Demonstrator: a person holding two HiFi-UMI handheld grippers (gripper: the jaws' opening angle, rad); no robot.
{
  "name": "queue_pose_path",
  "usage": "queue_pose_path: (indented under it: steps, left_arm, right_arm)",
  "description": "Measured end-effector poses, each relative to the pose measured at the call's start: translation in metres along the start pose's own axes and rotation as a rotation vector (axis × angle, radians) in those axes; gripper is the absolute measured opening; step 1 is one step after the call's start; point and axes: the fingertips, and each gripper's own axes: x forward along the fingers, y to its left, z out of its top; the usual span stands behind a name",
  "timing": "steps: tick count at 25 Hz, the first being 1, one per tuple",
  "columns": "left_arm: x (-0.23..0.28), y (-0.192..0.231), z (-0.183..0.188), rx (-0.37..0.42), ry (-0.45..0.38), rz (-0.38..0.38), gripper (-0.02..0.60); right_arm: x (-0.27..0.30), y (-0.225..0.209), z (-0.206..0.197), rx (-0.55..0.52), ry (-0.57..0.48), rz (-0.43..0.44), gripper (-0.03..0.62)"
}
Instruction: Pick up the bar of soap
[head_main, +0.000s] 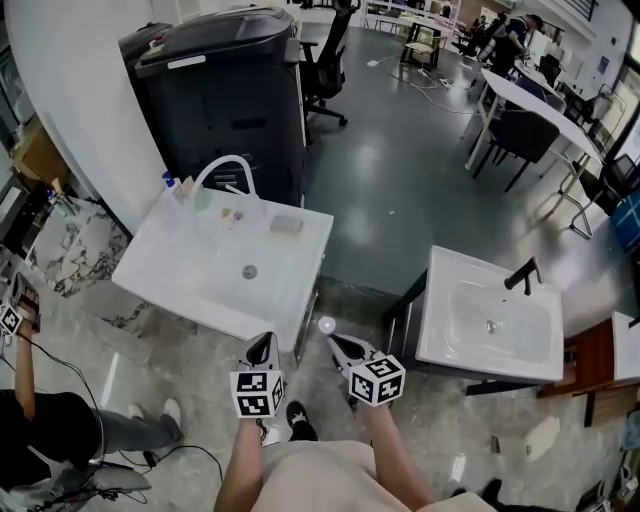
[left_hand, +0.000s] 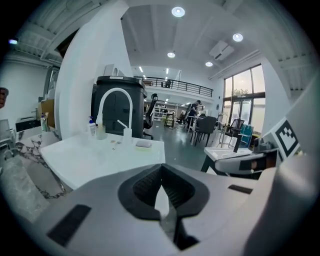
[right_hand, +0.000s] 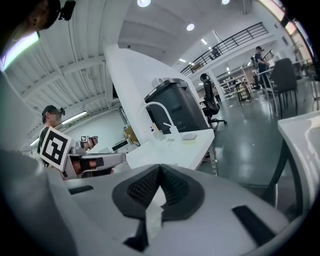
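The bar of soap (head_main: 287, 225) is a pale grey block lying on the back right corner of a white sink (head_main: 190, 262), beside its arched white faucet (head_main: 226, 172). Both grippers hover low in front of the sink, well short of the soap. My left gripper (head_main: 263, 342) and right gripper (head_main: 336, 345) are shut with nothing between the jaws. In the left gripper view the soap (left_hand: 143, 144) shows far ahead beyond my shut left gripper (left_hand: 161, 167). The right gripper view has the soap (right_hand: 189, 136) small on the sink top, past my shut right gripper (right_hand: 160, 168).
A tall black machine (head_main: 225, 90) stands behind the sink. Small bottles (head_main: 172, 184) sit at the sink's back left. A second white sink (head_main: 455, 345) with a black faucet (head_main: 523, 275) stands to the right. A seated person (head_main: 60, 430) is at the lower left. Chairs and desks stand farther back.
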Motion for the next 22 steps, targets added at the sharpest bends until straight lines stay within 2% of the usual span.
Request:
queue_pose_path:
  steps: [3,7,17,22]
  left_arm:
    - [0.012,0.016,0.008,0.007,0.002,-0.008,0.006]
    - [0.019,0.039,0.017,0.034,-0.003,0.013,0.006]
    - [0.048,0.063,0.027,-0.020,-0.003,0.030,0.006]
    - [0.081,0.066,0.040,0.003,0.016,0.008,0.006]
  right_arm:
    - [0.018,-0.004,0.014,0.028,-0.031,-0.012,0.005]
    - [0.033,-0.005,0.023,-0.027,-0.028,-0.036,0.005]
    - [0.062,-0.029,0.040,-0.026,-0.017,-0.034,0.005]
    - [0.084,-0.057,0.074,0.052,-0.072,-0.015,0.005]
